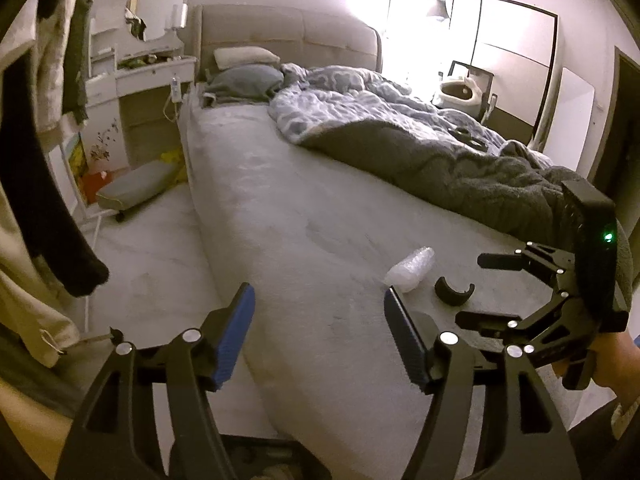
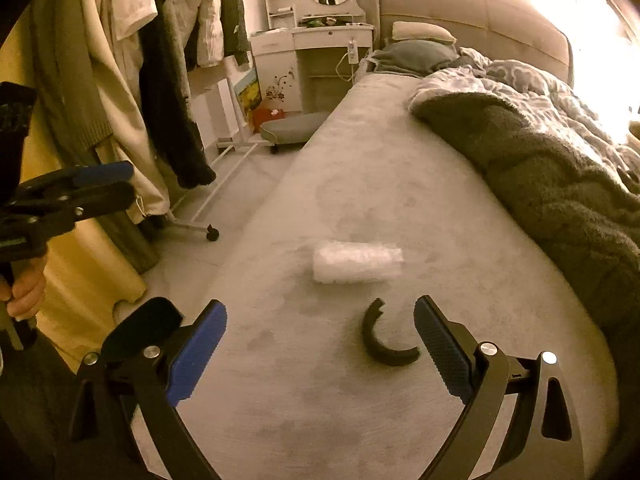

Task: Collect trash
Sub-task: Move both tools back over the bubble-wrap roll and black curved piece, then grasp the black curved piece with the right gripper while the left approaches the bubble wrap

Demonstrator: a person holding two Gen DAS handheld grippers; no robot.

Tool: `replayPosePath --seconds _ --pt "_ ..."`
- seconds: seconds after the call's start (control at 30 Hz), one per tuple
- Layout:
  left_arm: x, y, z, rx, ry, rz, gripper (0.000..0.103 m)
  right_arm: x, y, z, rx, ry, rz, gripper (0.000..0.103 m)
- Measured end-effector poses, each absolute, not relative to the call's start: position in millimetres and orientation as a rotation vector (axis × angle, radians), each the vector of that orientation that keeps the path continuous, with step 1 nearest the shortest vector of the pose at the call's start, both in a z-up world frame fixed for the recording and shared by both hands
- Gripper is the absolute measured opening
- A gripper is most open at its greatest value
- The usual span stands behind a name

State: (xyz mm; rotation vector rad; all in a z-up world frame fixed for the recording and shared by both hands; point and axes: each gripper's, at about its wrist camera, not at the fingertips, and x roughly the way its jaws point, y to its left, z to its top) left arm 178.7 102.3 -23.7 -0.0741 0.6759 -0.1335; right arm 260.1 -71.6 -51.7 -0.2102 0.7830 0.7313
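Note:
A clear crumpled plastic roll (image 2: 357, 262) lies on the grey bed (image 2: 360, 160) near its foot. Just in front of it lies a black curved broken piece (image 2: 386, 340). My right gripper (image 2: 321, 303) hovers over the bed, open, its blue pads (image 2: 444, 344) empty. The black piece shows just inside its right finger, untouched. In the left wrist view my left gripper (image 1: 319, 292) is open and empty above the bed's left edge. The plastic roll (image 1: 410, 274) and black piece (image 1: 454, 290) lie just past its right finger, and the right gripper (image 1: 472, 289) reaches in from the right.
A grey and blue duvet (image 1: 400, 128) covers the bed's right half. Hanging clothes on a wheeled rack (image 2: 160, 80) fill the left side. A white dressing table (image 2: 328, 40) and a low wheeled stool (image 2: 294, 128) stand by the headboard. A hand (image 2: 24, 292) holds the left gripper.

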Motion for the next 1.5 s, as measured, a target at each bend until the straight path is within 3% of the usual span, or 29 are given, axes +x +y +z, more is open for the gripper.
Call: replayPosePath --seconds 0.23,0.3,0.67,1.03,1.13,1.17,1.5 --pt "206 88 -36 -0.034 0.699 -0.180 0.070 272 -91 -53 -0.197 0.759 0.758 0.094" --pt "214 86 -40 -0.039 0.706 -0.195 0.070 276 -96 -58 -0.200 0.766 0.767 0.085" --pt "258 65 -61 -0.053 0.739 -0.280 0.070 303 -96 -93 -0.208 0.849 0.838 0.060" --pt "285 32 -90 -0.012 0.818 -0.406 0.072 315 -95 -103 -0.179 0.878 0.898 0.047" --pt "290 29 -94 -0.020 0.827 -0.411 0.072 317 -96 -104 -0.175 0.886 0.901 0.036" --pt "292 28 -95 -0.021 0.828 -0.410 0.072 317 -96 -104 -0.177 0.885 0.903 0.028" --pt "299 10 -97 -0.031 0.829 -0.426 0.072 320 -115 -93 -0.118 0.869 0.899 0.019"
